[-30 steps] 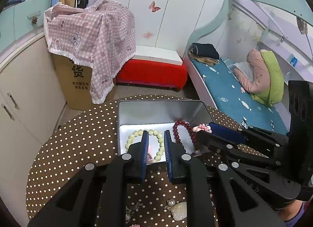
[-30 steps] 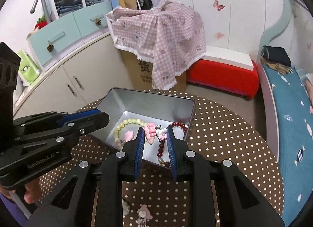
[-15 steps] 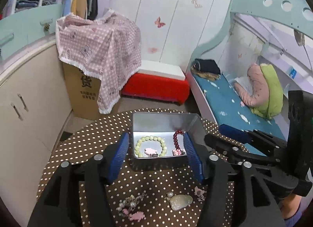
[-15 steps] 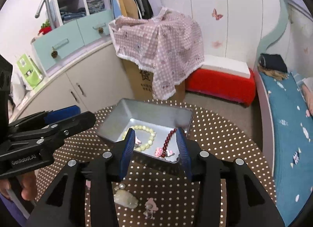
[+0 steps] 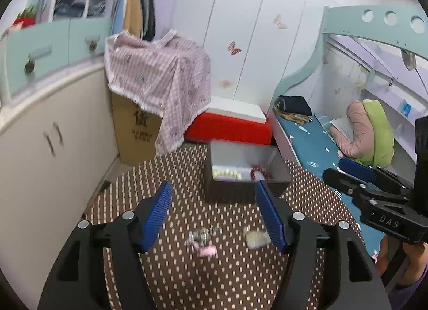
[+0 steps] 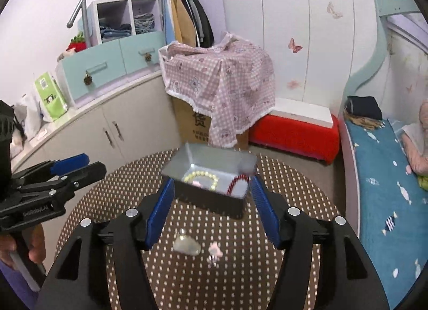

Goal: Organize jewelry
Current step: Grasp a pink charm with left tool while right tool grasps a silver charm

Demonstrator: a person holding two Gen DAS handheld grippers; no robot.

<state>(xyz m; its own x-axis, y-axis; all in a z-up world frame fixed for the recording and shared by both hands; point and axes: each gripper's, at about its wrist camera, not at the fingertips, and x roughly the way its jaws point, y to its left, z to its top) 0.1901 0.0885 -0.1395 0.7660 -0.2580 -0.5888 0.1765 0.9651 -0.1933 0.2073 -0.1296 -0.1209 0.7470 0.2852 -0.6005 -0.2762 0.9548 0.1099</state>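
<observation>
Both claws, left claw (image 5: 211,212) and right claw (image 6: 211,209), are hanging released and empty, jaws just opening, over loose trinkets (image 5: 203,240) awaiting the tin (image 6: 211,173) on the bench (image 5: 165,176)

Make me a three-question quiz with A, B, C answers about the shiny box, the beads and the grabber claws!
1. Where is the red bead bracelet?
A. inside the metal tin
B. on the bed
C. in the right gripper

2. What colour is the tablecloth?
A. plain green
B. brown with white dots
C. striped blue

3. How are the left gripper jaws?
A. shut on a bracelet
B. shut on the tin
C. open, empty

Answers:
1. A: it lies in the tin beside the pale green bracelet.
2. B: white dots cover the brown cloth.
3. C: the blue pads stand wide apart, with nothing gripped.
</observation>
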